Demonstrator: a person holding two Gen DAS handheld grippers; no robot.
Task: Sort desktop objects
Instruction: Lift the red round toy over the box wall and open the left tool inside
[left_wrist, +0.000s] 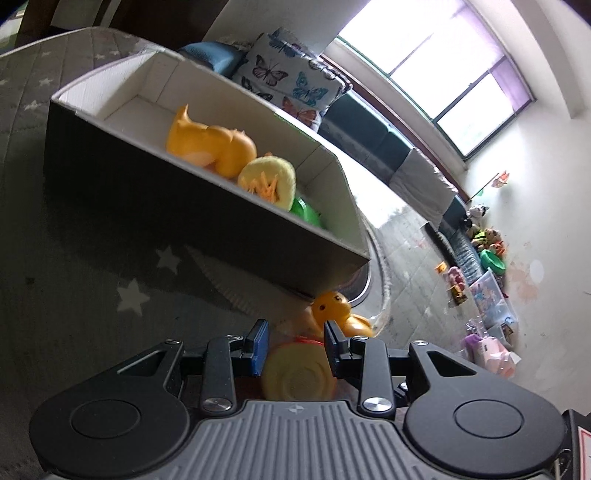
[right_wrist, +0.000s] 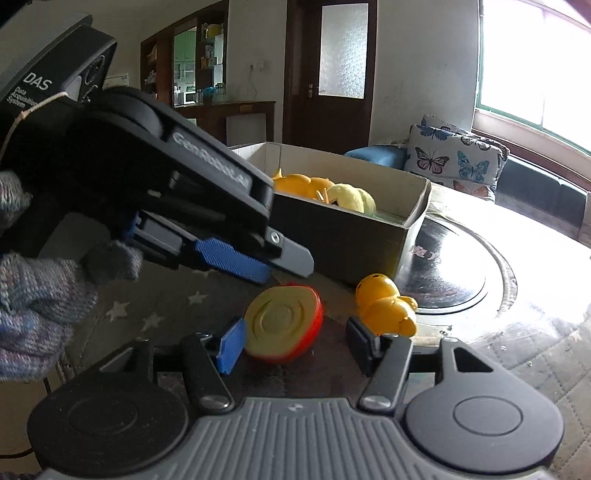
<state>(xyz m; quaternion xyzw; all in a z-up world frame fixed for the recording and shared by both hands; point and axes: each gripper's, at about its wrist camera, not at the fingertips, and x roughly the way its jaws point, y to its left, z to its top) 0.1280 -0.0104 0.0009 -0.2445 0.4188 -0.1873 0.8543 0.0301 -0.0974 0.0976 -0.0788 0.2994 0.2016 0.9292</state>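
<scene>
Both tongs open: left tongs and right tongs flank the disc; duck beside box edge.

Two wrist views, low and close over the table
We see the box and duck in both.
</scene>
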